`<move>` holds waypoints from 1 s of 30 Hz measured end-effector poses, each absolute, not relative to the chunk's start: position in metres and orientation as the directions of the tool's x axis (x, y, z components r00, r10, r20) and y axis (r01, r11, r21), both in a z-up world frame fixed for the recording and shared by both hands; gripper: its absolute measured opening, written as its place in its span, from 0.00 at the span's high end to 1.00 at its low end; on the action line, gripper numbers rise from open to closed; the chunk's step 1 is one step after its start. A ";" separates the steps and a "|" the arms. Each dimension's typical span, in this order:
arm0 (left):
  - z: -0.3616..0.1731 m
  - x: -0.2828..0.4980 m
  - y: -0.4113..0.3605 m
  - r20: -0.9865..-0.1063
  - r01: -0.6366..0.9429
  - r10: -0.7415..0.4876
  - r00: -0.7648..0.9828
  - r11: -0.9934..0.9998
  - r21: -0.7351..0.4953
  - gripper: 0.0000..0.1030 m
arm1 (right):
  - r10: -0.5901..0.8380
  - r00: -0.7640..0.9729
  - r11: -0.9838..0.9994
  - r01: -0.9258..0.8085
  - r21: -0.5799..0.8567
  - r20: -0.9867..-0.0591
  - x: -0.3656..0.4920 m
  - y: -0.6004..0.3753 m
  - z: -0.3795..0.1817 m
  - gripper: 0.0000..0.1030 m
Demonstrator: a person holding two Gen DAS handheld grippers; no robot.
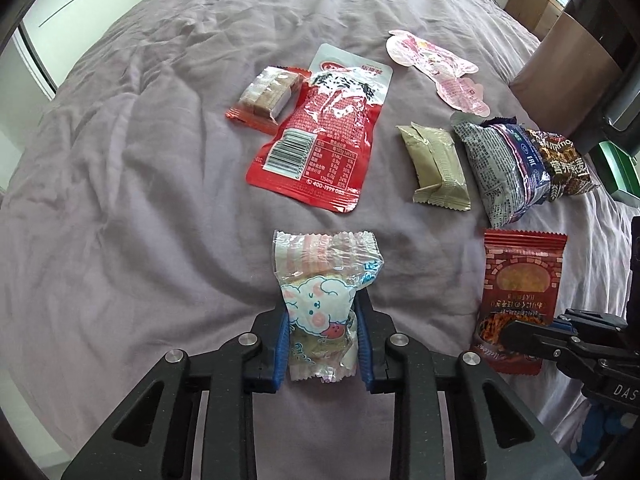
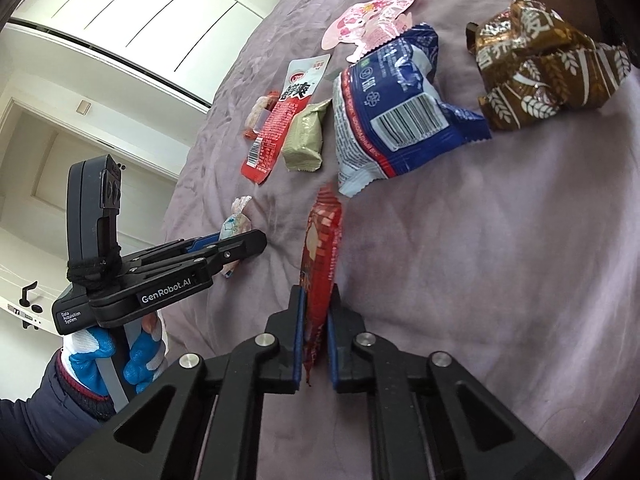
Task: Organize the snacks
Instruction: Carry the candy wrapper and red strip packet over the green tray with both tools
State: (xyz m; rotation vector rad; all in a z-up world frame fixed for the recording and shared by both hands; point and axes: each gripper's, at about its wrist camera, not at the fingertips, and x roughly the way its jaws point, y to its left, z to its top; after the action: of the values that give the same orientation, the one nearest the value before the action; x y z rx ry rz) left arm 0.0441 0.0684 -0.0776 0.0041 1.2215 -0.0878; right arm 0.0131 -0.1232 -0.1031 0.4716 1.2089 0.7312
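Observation:
My left gripper is shut on a clear snack packet printed with a cartoon sheep, held just above the purple bedspread. My right gripper is shut on a red snack packet, seen edge-on; the same packet shows flat in the left wrist view. The left gripper and its packet also show in the right wrist view. Other snacks lie ahead: a large red pouch, a small red-ended biscuit pack, a beige packet, a blue-and-grey bag, a brown wheat-print bag and pink packets.
A brown wooden piece of furniture and a green box stand at the bed's right edge. White wardrobe doors stand beyond the bed. The person's blue-and-white glove holds the left gripper's handle.

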 end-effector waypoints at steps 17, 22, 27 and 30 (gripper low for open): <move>-0.020 0.005 0.053 -0.893 0.095 -0.042 0.447 0.995 0.001 0.77 | 0.704 0.278 0.710 -0.289 0.642 -0.653 -0.016 -0.157 -0.040 1.00; -0.010 -0.003 0.045 -0.884 0.112 -0.059 0.463 0.994 -0.007 0.77 | 0.683 0.325 0.730 -0.274 0.626 -0.654 -0.027 -0.176 -0.023 1.00; 0.007 -0.014 0.031 -0.868 0.145 -0.083 0.489 0.989 -0.014 0.77 | 0.656 0.397 0.749 -0.243 0.616 -0.641 -0.039 -0.204 -0.004 1.00; 0.017 -0.017 0.016 -0.859 0.179 -0.106 0.502 0.984 -0.016 0.77 | 0.643 0.443 0.752 -0.212 0.623 -0.625 -0.047 -0.226 0.005 1.00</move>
State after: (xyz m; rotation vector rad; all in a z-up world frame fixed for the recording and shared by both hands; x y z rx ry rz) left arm -0.0168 0.0164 0.0167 0.0784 1.0313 -0.1724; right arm -0.0475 -0.2256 0.0053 0.5008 0.9769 0.5586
